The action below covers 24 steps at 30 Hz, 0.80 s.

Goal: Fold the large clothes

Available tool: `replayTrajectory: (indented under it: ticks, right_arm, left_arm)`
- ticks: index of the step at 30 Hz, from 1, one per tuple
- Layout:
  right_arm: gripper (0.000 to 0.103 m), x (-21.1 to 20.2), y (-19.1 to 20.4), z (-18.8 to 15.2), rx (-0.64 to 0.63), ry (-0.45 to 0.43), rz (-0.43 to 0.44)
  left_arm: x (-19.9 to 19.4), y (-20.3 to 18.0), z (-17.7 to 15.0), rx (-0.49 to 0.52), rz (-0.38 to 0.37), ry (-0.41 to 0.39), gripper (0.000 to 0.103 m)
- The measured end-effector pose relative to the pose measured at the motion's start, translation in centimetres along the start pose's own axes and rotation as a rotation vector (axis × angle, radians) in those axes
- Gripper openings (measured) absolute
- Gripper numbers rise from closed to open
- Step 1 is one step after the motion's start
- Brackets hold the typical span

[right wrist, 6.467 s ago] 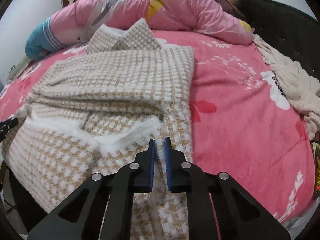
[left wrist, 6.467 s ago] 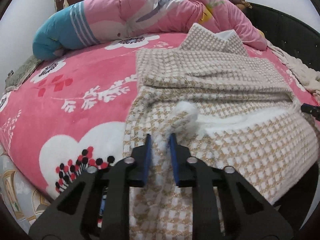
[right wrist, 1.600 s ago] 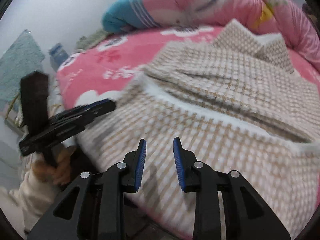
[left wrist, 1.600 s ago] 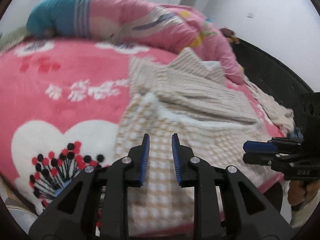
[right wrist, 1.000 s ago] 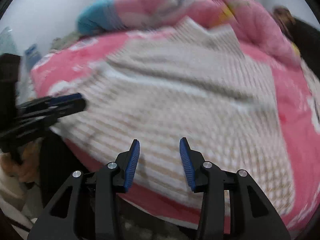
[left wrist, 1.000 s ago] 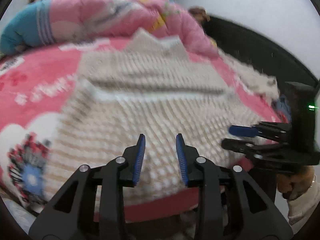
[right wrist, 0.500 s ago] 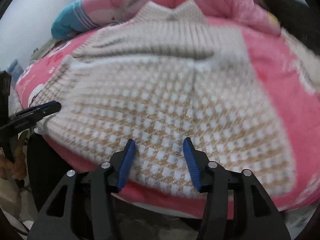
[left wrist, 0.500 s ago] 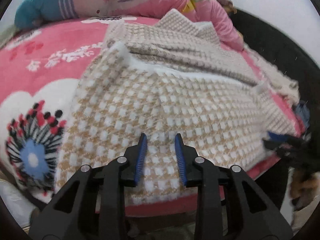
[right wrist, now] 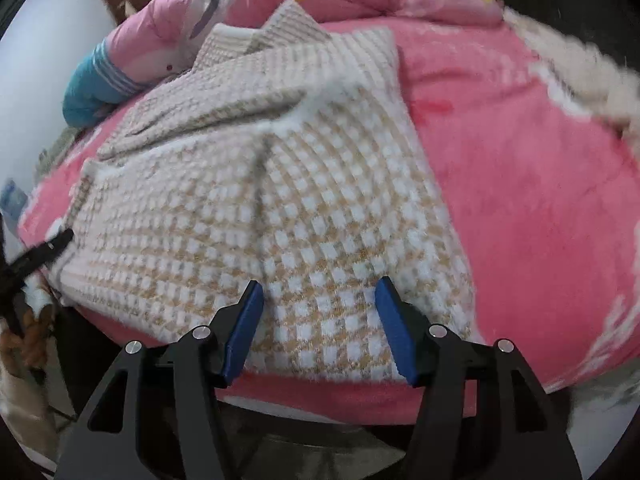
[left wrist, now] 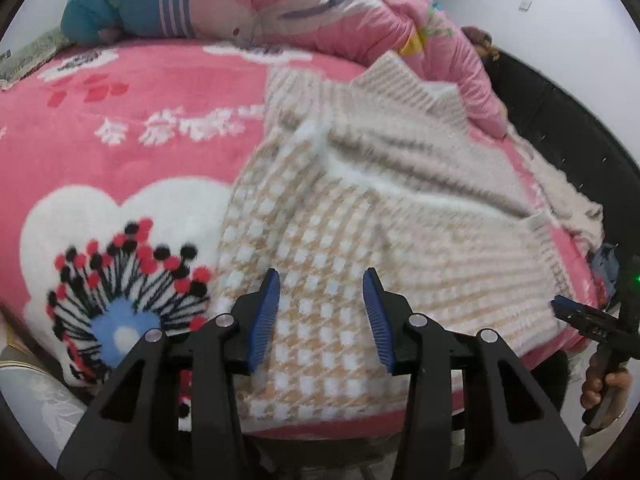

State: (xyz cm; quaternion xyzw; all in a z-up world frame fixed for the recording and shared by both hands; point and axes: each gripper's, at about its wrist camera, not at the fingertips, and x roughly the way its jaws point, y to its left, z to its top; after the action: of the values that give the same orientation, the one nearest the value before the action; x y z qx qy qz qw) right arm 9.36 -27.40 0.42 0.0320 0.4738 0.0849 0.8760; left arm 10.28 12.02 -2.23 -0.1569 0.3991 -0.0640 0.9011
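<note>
A thick beige-and-white houndstooth knit garment with a fleecy white lining point(left wrist: 340, 216) lies partly folded on the pink floral fleece blanket point(left wrist: 120, 120) covering the bed, its collar toward the rolled pink-and-teal quilt point(left wrist: 248, 4) at the far side and its near fold close to the bed's edge. The fabric looks soft, bulky and limp, likely to sag and drag on the plush blanket rather than slide, and heavy enough to want both corners taken at once. The sensible hold is judged to be the 2 near corners of the folded edge, pinching all layers together.

The left tool point(left wrist: 320, 312) hovers over the near-left part of the knit with its blue pads apart and its jaws opening; nothing is gripped between them. The right tool point(right wrist: 320, 320) hangs above the near-right corner, its jaws also opening, wider still and empty, the cloth showing between the pads but not pressed.
</note>
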Motion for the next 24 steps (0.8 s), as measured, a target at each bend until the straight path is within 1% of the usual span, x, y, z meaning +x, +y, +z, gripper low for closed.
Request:
replayTrajectory:
  ticks: [1,2,3,4,6,9,10,12,13,14,16,18,20,24]
  right_arm:
    - [0.059,-0.3,0.5,0.4,-0.01,-0.014,0.017]
    - [0.063,-0.6,1.2,1.3,-0.025,-0.034,0.048]
    - [0.066,-0.6,1.8,2.0,-0.039,-0.048,0.065]
    - [0.067,-0.6,2.2,2.6,-0.052,-0.055,0.069]
    - [0.068,0.1,3.8,4.1,-0.091,-0.072,0.084]
    - [0.073,2.3,5.7,5.9,-0.1,-0.074,0.097]
    - [0.073,3.4,6.2,6.2,-0.096,-0.067,0.099]
    - [0.081,6.5,6.3,6.5,-0.089,-0.006,0.061]
    - [0.084,7.6,6.2,6.4,-0.077,0.019,0.063]
    - [0.089,8.4,6.0,6.2,-0.053,0.014,0.08]
    - [0.09,8.5,6.1,6.1,-0.051,-0.001,0.079]
    - [0.09,8.5,6.2,6.0,-0.054,-0.007,0.072]
    - [0.092,8.4,6.2,6.1,-0.054,-0.009,0.081]
    - [0.095,8.1,6.8,6.0,-0.061,-0.002,0.075]
  left_arm:
    - [-0.6,-0.3,0.5,0.001,-0.008,-0.025,0.045]
    - [-1.0,-0.5,1.1,0.008,-0.011,-0.047,0.049]
    - [-0.8,-1.0,1.8,0.018,-0.009,-0.058,0.051]
    - [-0.5,-1.6,2.6,0.029,-0.001,-0.062,0.051]
    - [0.6,-2.9,3.9,0.062,0.035,-0.048,0.052]
    - [3.0,-4.8,5.2,0.097,0.084,-0.003,0.058]
    - [4.0,-5.1,5.4,0.104,0.098,0.014,0.06]
    - [6.3,-5.9,5.4,0.108,0.133,0.063,0.07]
    - [7.8,-5.8,5.0,0.107,0.169,0.102,0.075]
    - [8.6,-5.9,4.8,0.111,0.188,0.115,0.078]
    - [9.0,-6.7,4.3,0.153,0.233,0.094,0.083]
    - [9.2,-7.3,4.0,0.178,0.275,0.09,0.085]
    - [9.3,-7.2,3.9,0.174,0.282,0.086,0.089]
    - [9.4,-7.2,3.9,0.173,0.291,0.085,0.092]
